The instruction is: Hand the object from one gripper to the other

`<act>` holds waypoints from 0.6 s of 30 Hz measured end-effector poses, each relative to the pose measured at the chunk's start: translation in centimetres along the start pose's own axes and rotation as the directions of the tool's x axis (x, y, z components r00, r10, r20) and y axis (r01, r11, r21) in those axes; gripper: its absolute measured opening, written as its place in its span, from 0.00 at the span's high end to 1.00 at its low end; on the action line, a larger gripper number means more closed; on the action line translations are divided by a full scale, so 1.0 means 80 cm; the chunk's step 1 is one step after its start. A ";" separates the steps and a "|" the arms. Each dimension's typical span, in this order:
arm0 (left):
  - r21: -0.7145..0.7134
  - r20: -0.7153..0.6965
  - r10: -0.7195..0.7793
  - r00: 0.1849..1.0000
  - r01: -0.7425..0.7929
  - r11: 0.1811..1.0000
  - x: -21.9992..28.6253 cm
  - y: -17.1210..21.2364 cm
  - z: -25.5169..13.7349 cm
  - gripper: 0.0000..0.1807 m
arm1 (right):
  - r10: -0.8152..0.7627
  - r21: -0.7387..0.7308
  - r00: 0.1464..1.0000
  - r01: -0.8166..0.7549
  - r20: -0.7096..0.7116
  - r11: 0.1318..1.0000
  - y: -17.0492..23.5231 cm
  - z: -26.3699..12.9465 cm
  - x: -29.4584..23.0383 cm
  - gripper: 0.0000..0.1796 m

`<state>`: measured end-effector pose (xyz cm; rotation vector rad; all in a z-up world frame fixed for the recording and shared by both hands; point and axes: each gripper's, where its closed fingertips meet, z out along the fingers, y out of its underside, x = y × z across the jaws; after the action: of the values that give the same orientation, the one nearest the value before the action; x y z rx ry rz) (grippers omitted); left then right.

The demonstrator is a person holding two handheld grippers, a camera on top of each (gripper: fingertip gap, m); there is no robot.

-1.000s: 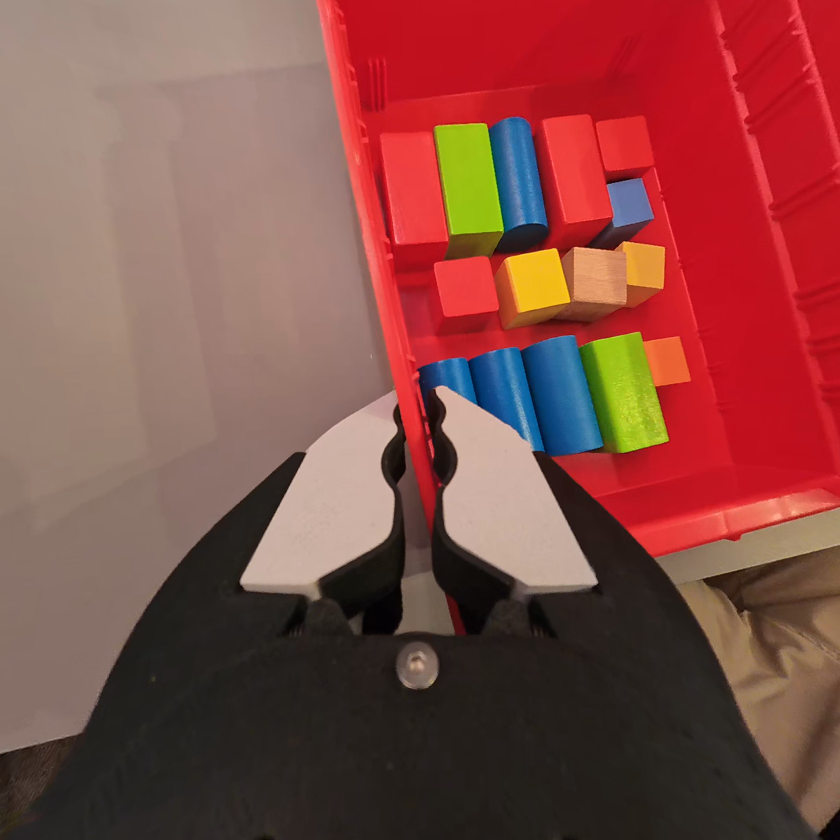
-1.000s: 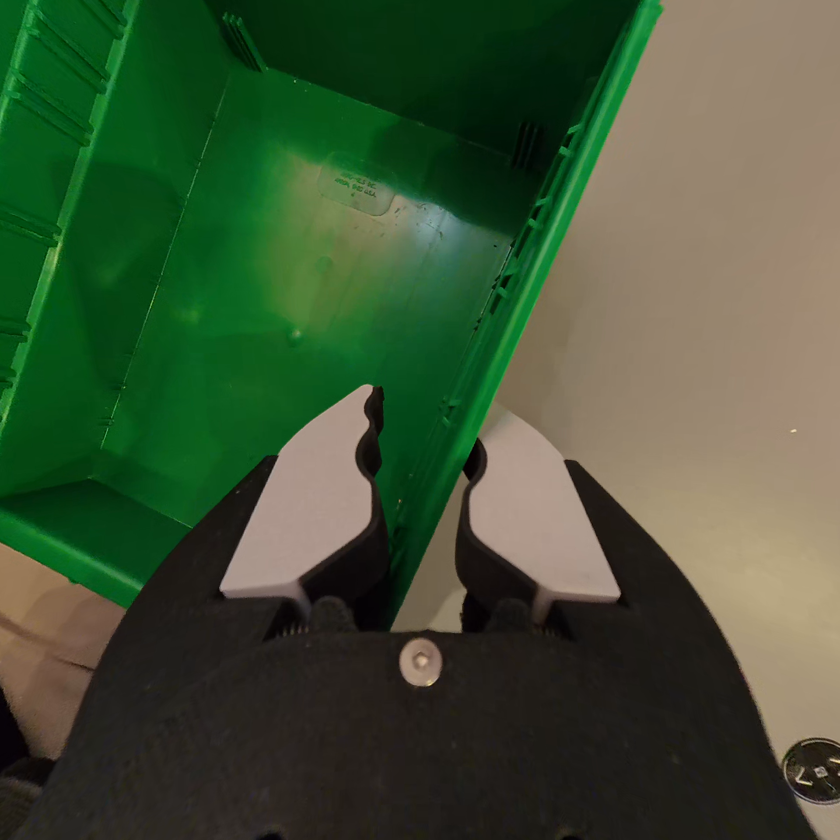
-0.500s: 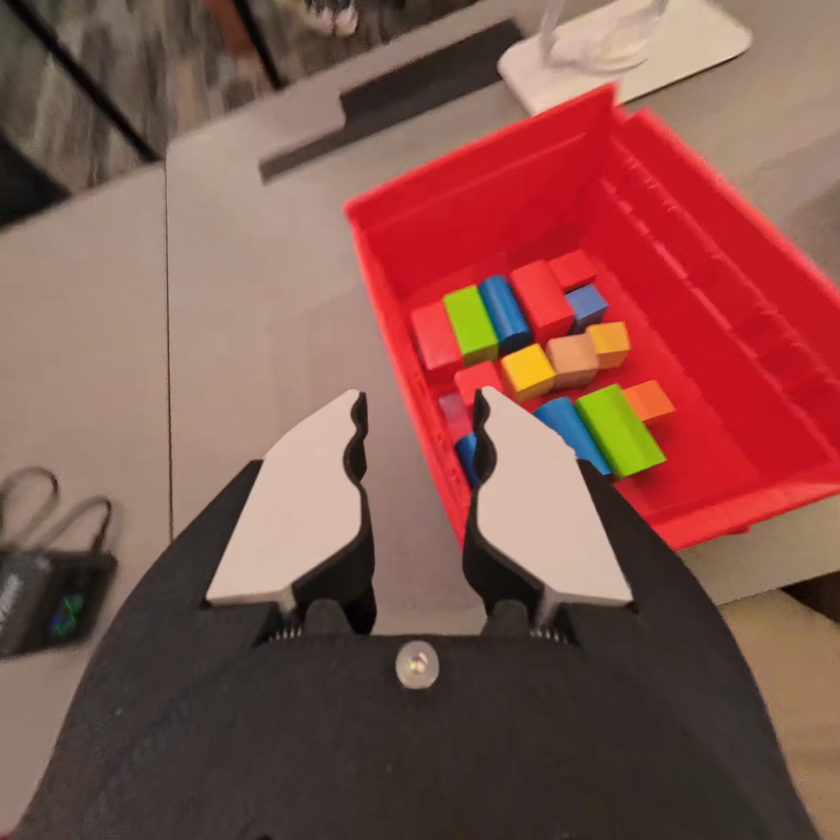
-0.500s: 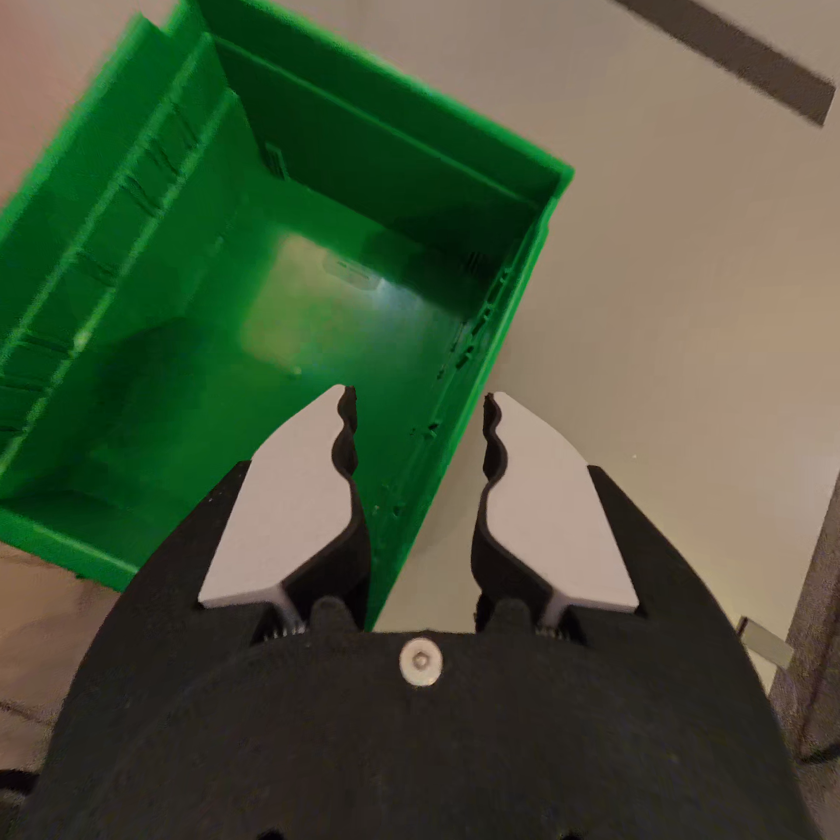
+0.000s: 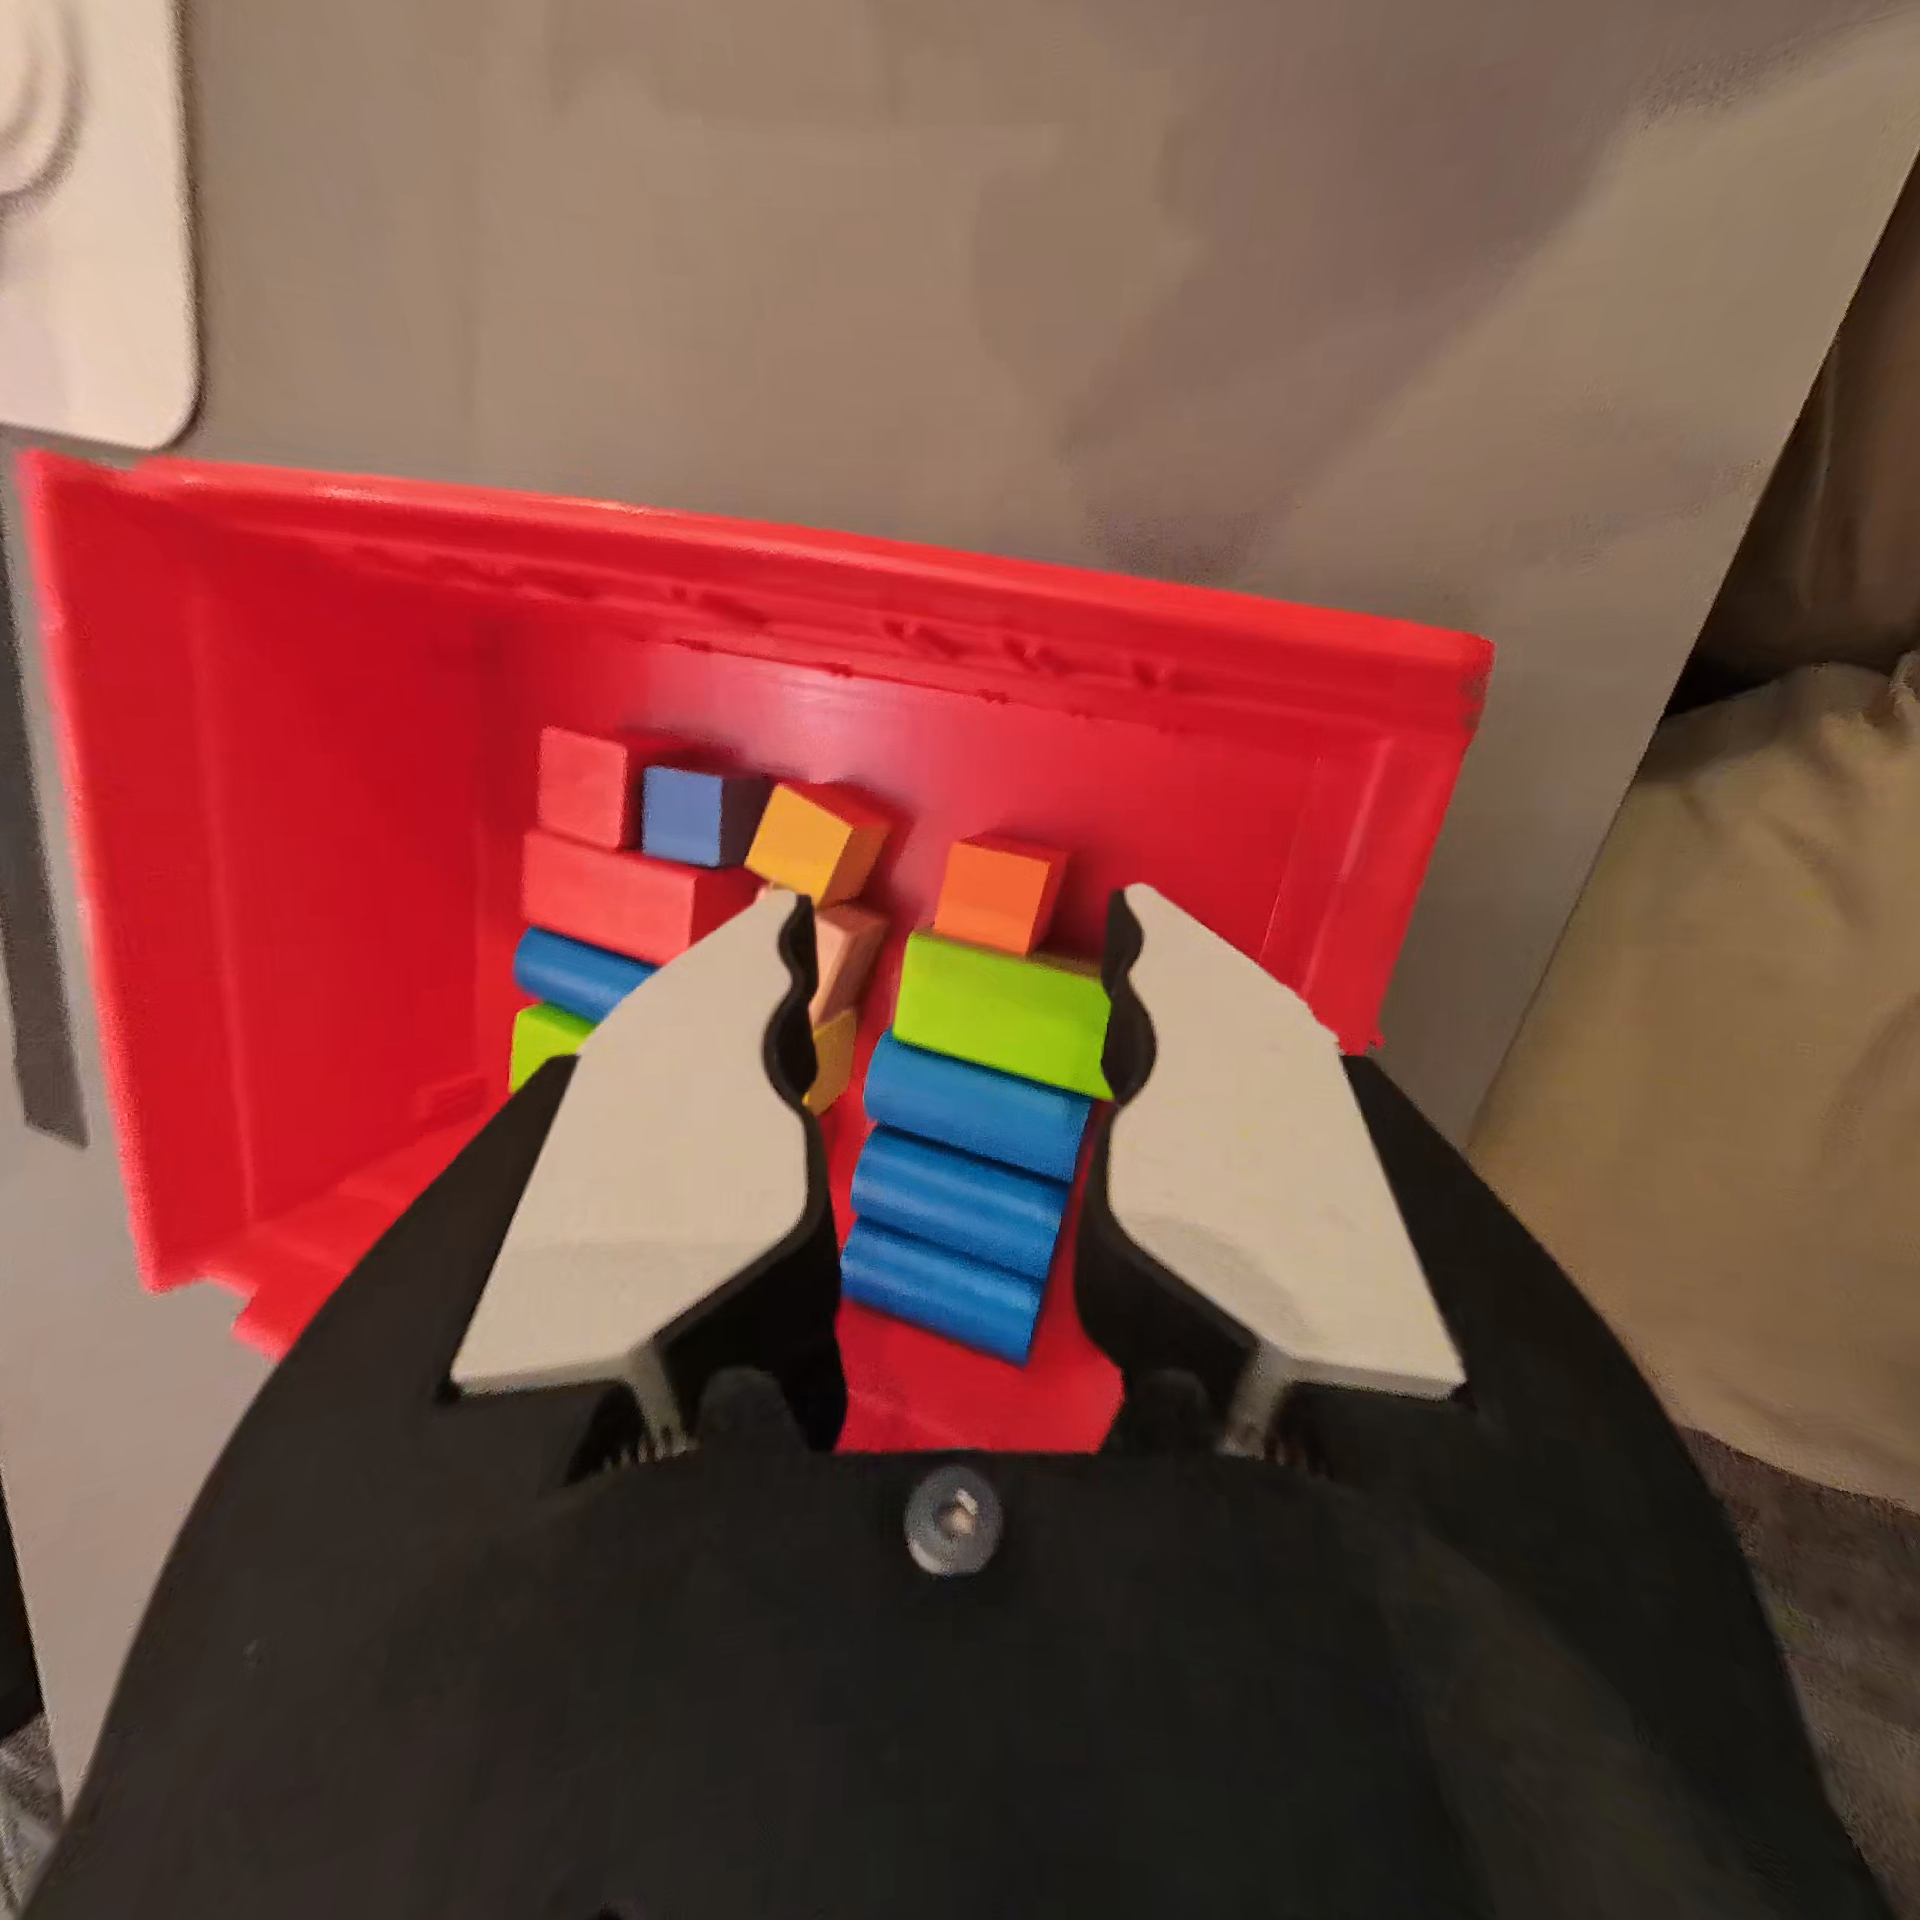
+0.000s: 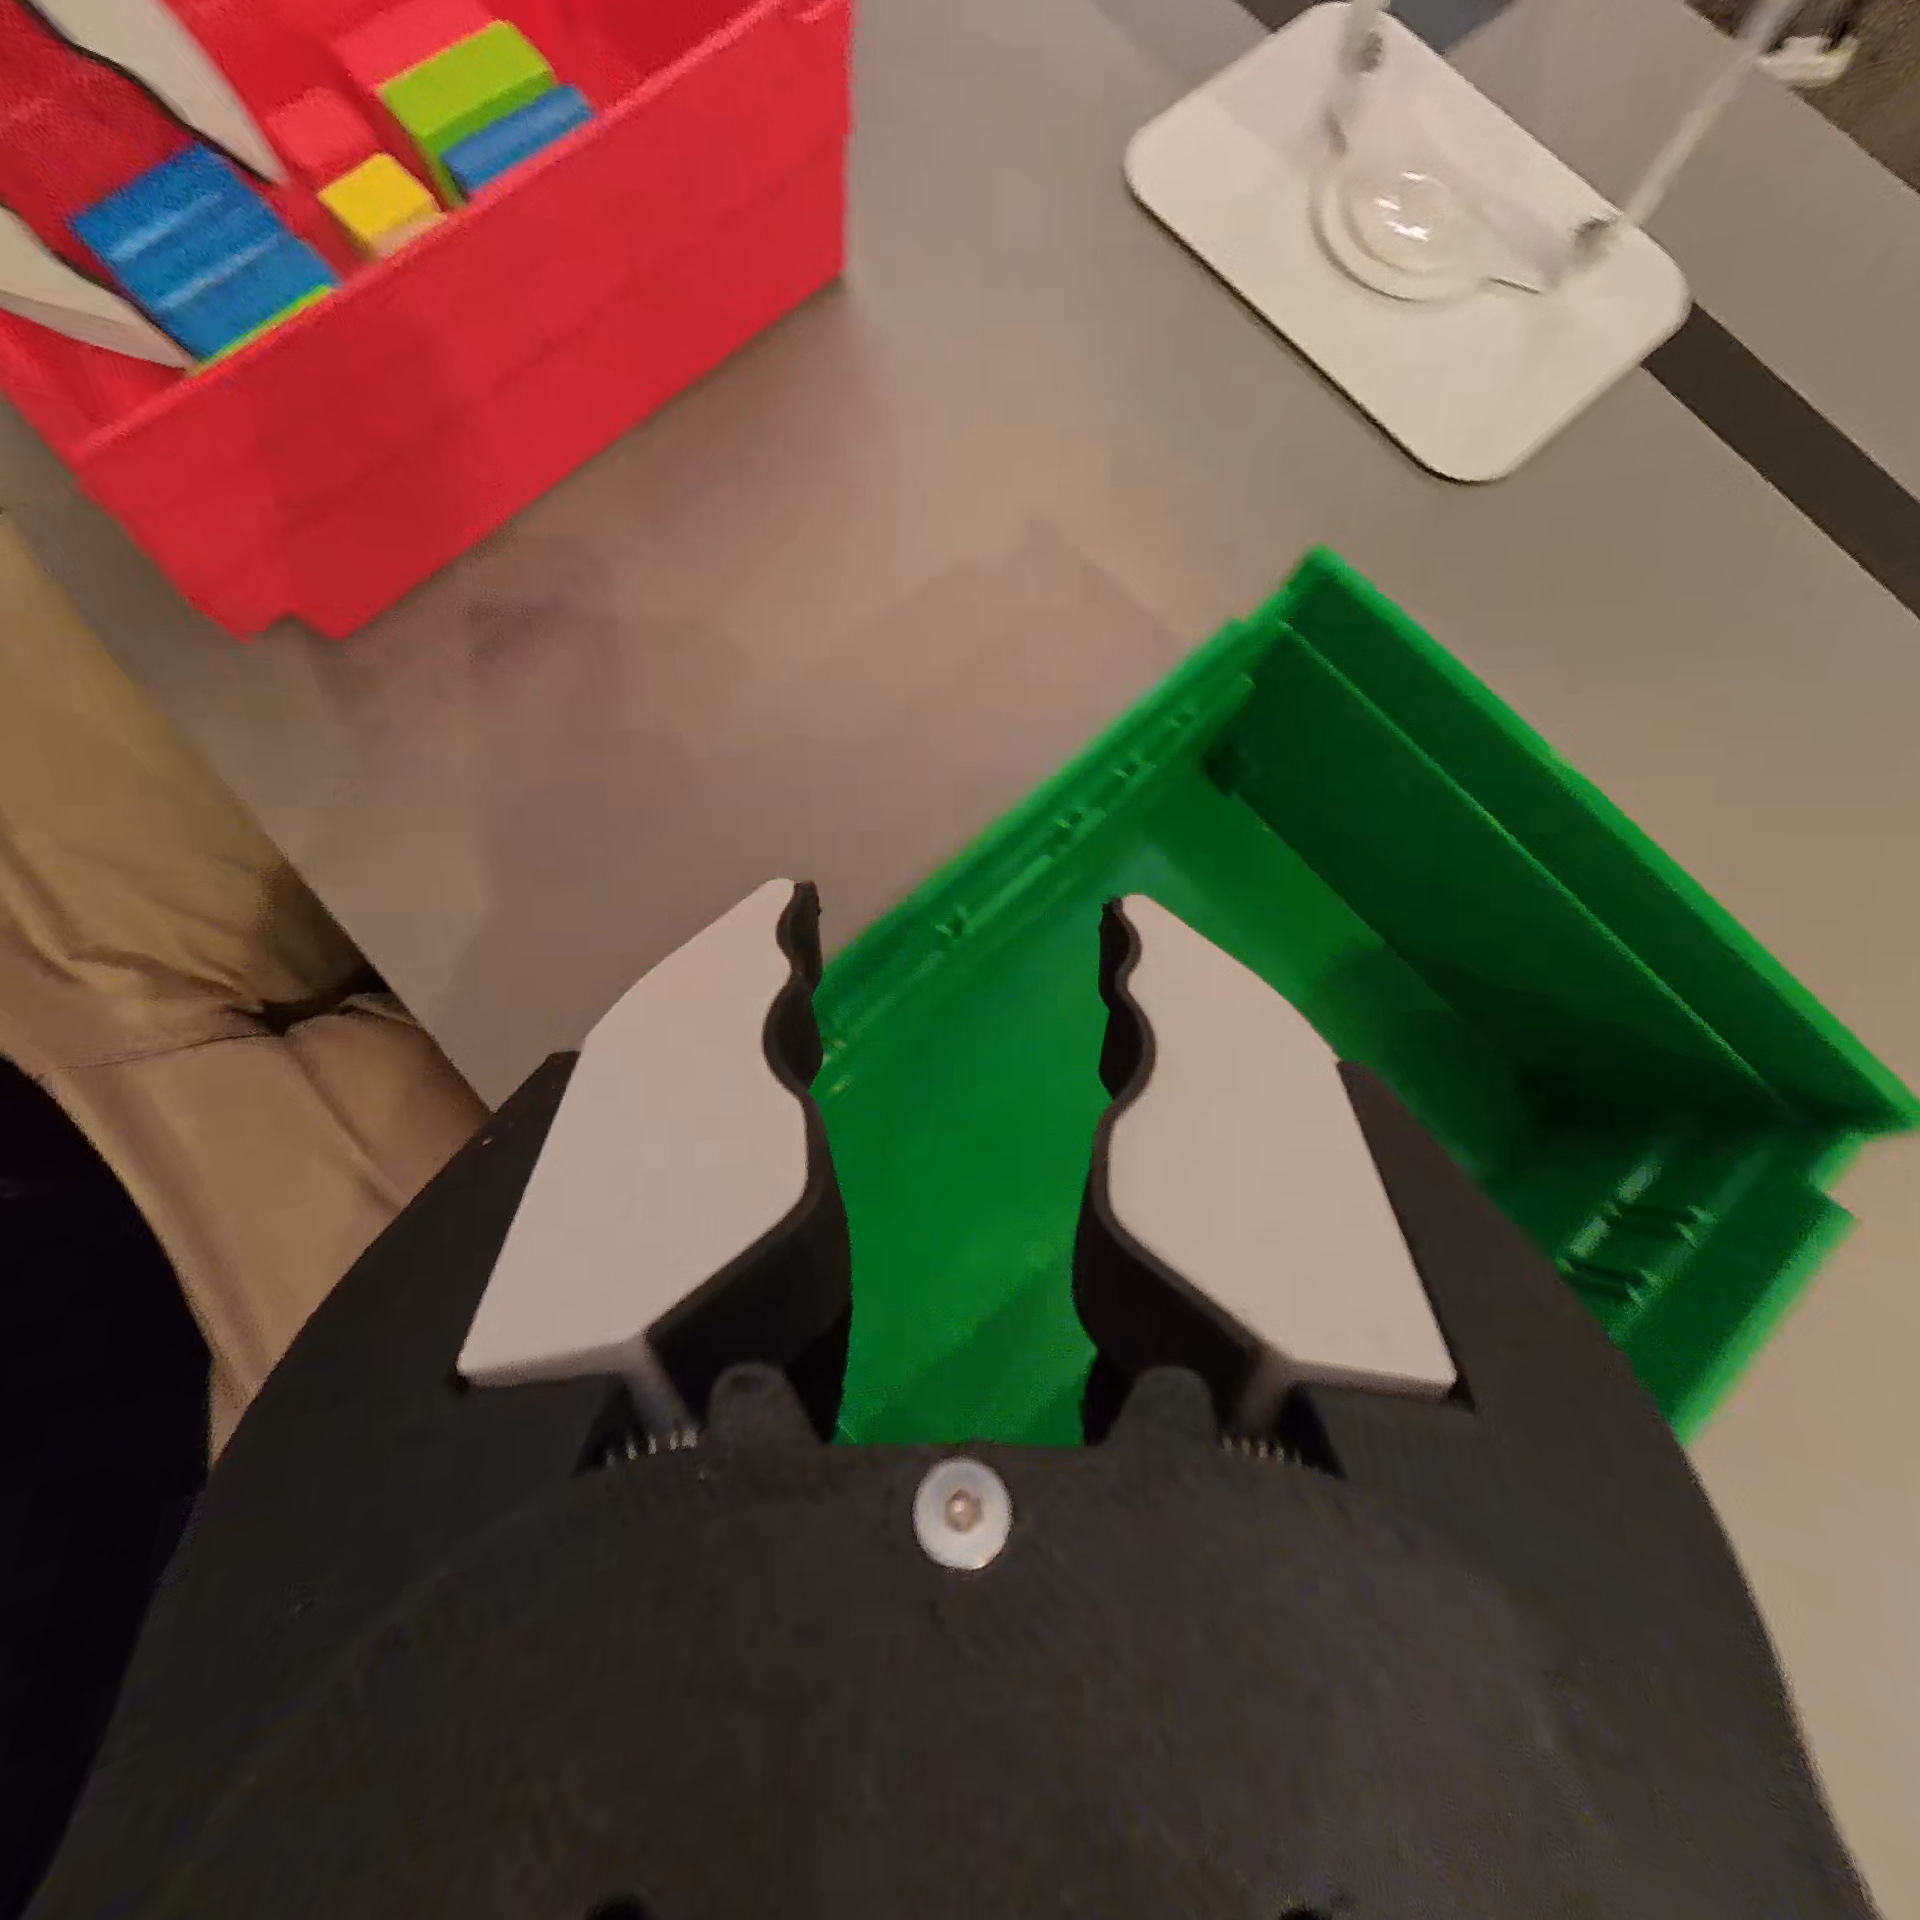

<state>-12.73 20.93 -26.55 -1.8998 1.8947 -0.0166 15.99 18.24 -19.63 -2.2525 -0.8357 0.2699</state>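
Observation:
A red bin (image 5: 312, 831) holds several coloured wooden blocks, among them a green block (image 5: 997, 1003), blue cylinders (image 5: 966, 1195) and an orange cube (image 5: 997, 883). My left gripper (image 5: 956, 914) is open and empty, above the blocks. My right gripper (image 6: 956, 914) is open and empty over the near end of an empty green bin (image 6: 1455, 935). The red bin (image 6: 520, 395) also shows at the top left of the right wrist view, with the left gripper's fingers (image 6: 166, 73) over it.
The bins stand on a grey table (image 6: 935, 520). A white base with a clear stand (image 6: 1403, 249) sits at the far right. Beige cushions (image 5: 1714, 1039) lie off the table's near edge. Across from one pair of fingers to the other is roughly 30 centimeters.
Both grippers opened wider and swung round. The left one moved from the red bin's outer wall to above the blocks. The right one lifted back from the green bin's wall.

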 end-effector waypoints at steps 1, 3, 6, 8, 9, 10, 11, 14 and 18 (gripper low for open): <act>-0.019 -0.019 0.013 1.000 -0.013 1.000 0.001 0.001 0.011 0.71 | -0.018 -0.005 1.000 0.019 0.019 1.000 -0.003 0.006 -0.010 0.72; -0.082 -0.040 0.047 0.998 -0.051 0.995 0.002 0.010 0.031 0.73 | -0.052 -0.014 0.998 0.053 0.042 0.999 -0.006 0.017 -0.024 0.73; -0.163 -0.116 0.052 0.992 -0.071 0.984 0.010 0.028 0.056 0.73 | -0.063 -0.007 0.996 0.064 0.069 0.998 -0.008 0.025 -0.036 0.75; -0.214 -0.138 0.060 0.989 -0.089 0.973 0.014 0.040 0.067 0.73 | -0.061 -0.008 0.995 0.062 0.082 0.998 -0.008 0.029 -0.039 0.75; -0.216 -0.162 0.058 0.985 -0.093 0.972 0.020 0.042 0.071 0.73 | -0.061 -0.007 0.994 0.062 0.087 0.998 -0.007 0.031 -0.041 0.75; -0.214 -0.168 0.058 0.984 -0.093 0.972 0.022 0.043 0.074 0.76 | -0.061 -0.007 0.994 0.061 0.091 0.998 -0.006 0.032 -0.042 0.75; -0.220 -0.154 0.054 0.987 -0.087 0.972 0.018 0.045 0.077 0.79 | -0.060 -0.010 0.994 0.061 0.094 0.998 -0.006 0.034 -0.043 0.75; -0.219 -0.147 0.037 0.988 -0.069 0.973 0.015 0.046 0.077 0.84 | -0.067 -0.017 0.992 0.069 0.103 0.997 -0.003 0.040 -0.045 0.75; -0.188 -0.136 0.024 0.990 -0.050 0.981 0.013 0.044 0.075 0.84 | -0.083 0.013 0.988 0.082 0.128 0.997 -0.009 0.041 -0.051 0.75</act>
<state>-14.11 21.97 -33.40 -2.0329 2.0865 0.0528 11.14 17.81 -21.75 -2.2058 -0.9906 0.3817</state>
